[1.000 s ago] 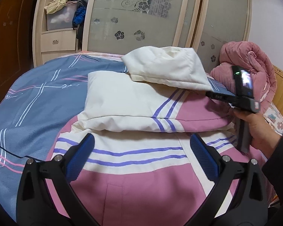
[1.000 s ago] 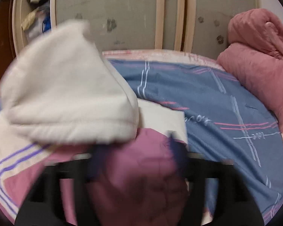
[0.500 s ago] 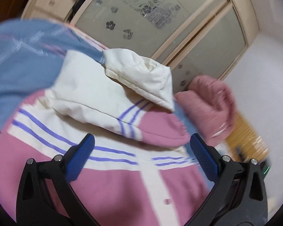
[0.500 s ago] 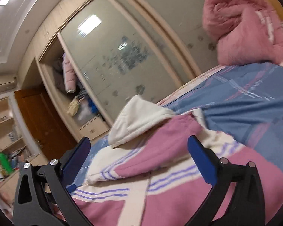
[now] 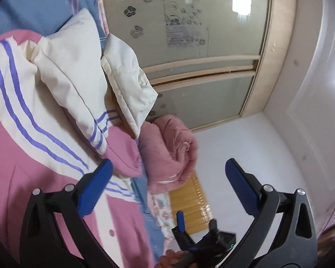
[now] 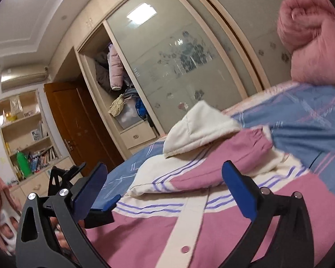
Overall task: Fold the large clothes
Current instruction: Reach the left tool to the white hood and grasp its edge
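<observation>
Fold judged partly done: pink-and-cream hooded jacket (image 6: 212, 230) is laid on the bed (image 6: 310, 120) with sleeves (image 6: 223, 160) folded in, hood (image 6: 198, 127) at 12 o'clock, body fold left; left gripper (image 5: 167, 185) and right gripper (image 6: 165, 185) are held wide open, empty.

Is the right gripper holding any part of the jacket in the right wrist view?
No: the right gripper has its jaws wide apart with nothing between them, above the jacket.

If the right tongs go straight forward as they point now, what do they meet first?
Most likely the pink and white jacket on the bed: its folded pink sleeve lies straight ahead between the open right tongs. Depth is uncertain.
</observation>
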### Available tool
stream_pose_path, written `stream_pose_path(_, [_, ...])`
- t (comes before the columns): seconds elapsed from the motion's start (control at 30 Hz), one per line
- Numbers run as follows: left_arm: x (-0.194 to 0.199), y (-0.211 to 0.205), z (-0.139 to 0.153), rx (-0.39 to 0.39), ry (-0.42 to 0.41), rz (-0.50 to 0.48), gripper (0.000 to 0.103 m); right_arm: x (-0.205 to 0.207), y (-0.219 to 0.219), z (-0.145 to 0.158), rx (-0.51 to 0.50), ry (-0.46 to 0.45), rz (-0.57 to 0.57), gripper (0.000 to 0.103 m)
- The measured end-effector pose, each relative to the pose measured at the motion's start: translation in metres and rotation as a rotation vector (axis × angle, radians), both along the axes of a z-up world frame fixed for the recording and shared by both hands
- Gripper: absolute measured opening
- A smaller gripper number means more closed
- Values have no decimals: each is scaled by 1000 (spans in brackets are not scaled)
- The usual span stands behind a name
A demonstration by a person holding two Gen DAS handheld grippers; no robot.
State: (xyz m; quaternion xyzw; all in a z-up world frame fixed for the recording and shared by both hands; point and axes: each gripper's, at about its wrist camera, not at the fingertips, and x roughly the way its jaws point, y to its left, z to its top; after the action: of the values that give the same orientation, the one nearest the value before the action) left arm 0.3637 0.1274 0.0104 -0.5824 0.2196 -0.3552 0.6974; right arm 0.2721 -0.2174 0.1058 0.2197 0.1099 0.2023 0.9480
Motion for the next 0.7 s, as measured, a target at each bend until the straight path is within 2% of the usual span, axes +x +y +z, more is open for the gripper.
stream_pose_path(0.07, [7, -6, 6, -3, 6, 16, 101, -3, -9, 1, 12, -1, 12, 102])
stream_pose_path(0.17, [38, -28, 22, -14, 15, -10, 101, -5, -20, 0, 61, -4, 11, 102])
stream_pose_path(0.27, [85, -50, 41, 89, 31, 6, 101, -4, -35, -4, 85, 12, 1, 102])
stream_pose_path(0.4, [145, -61, 32, 134, 127, 35, 101, -1, -55, -9, 110, 54, -20, 102])
stream_pose_path(0.57, [196, -59, 9, 185, 266, 137, 100, 1, -84, -15, 146, 89, -55, 102])
stream_pose_path(0.6, [202, -58, 4, 177, 287, 154, 97, 1, -88, -16, 152, 93, -58, 102])
stream_pose_path(0.67, [216, -60, 0, 178, 307, 175, 82, 3, -96, -19, 166, 108, -62, 102])
stream_pose_path(0.7, [222, -62, 0, 204, 325, 189, 70, 4, -99, -20, 173, 118, -61, 102])
